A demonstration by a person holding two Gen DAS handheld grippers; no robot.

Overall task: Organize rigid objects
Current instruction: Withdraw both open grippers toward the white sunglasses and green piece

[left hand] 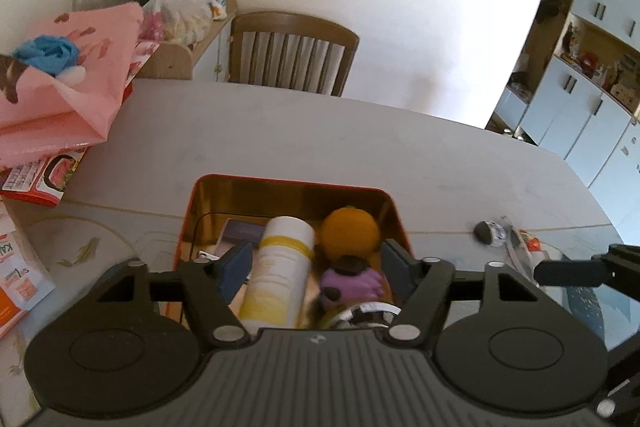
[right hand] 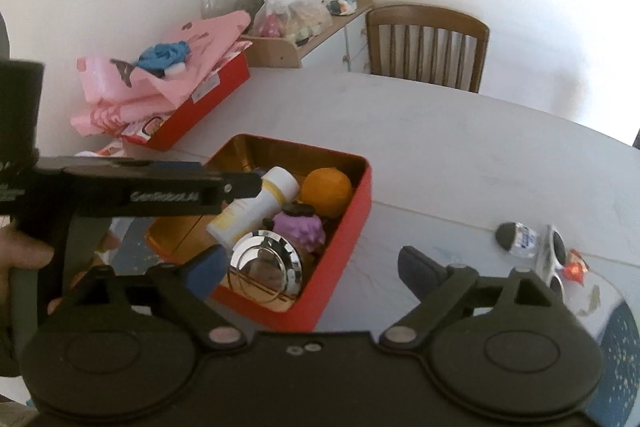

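A red tin box [left hand: 404, 235] [right hand: 352, 223] with a gold inside stands on the table. In it lie a white-and-yellow bottle [left hand: 280, 271] [right hand: 256, 203], an orange ball [left hand: 350, 231] [right hand: 326, 189], a purple toy [left hand: 352, 283] [right hand: 300, 227] and a chrome round cap [right hand: 264, 267]. My left gripper [left hand: 316, 263] is open and empty, hovering over the box; it also shows from the side in the right wrist view [right hand: 240, 187]. My right gripper [right hand: 312, 267] is open and empty, at the box's near right corner.
A small grey-capped bottle [left hand: 490, 231] [right hand: 516, 237], white sunglasses [right hand: 554, 259] and a small wrapper [right hand: 574, 269] lie on the table to the right of the box. A red box under pink bags [right hand: 168, 95] stands at the left. A wooden chair [left hand: 292, 51] is behind the table.
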